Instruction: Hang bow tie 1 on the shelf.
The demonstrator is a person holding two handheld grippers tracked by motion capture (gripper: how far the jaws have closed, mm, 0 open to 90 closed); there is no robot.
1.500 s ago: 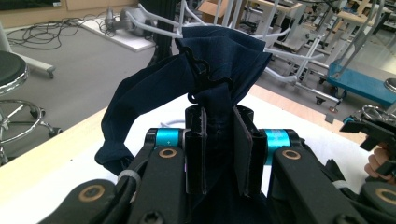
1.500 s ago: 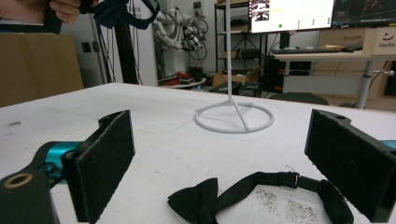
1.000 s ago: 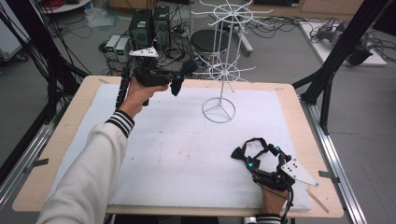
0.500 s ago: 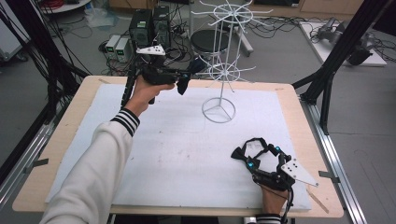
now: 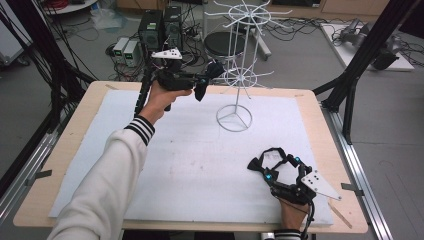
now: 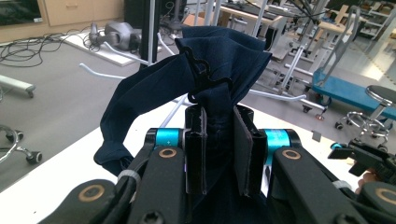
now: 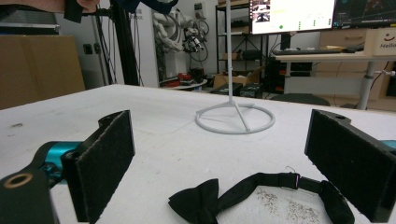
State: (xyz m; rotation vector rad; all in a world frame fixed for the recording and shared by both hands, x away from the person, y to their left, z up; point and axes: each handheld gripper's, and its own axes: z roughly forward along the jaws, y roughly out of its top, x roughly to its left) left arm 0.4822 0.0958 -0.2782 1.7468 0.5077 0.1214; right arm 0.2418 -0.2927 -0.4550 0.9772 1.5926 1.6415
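Left gripper [image 5: 202, 82] is raised above the far edge of the surface [image 5: 150, 150], left of centre, carried level in the person's left hand [image 5: 159, 97]. Its jaws are pressed together on a dark navy cloth item [image 6: 205, 70]; in the left gripper view the fabric is pinched between the two pads and bunches up above them, with a thin black hook-shaped clip at the gather. In the high view the cloth hangs from the jaw tips just beside the lower ring of arms of the white wire rack [image 5: 239, 75]; whether it touches an arm cannot be told.

The rack stands upright on its round base, on the far half of the surface, slightly right of centre.

Right gripper [image 5: 262, 167] rests low near the near-right corner, held in the right hand [image 5: 290, 210]. Its jaws stand spread wide, pinching nothing. A black bow tie [image 7: 194, 200] with its strap lies flat on the surface between the jaws, apart from both pads.
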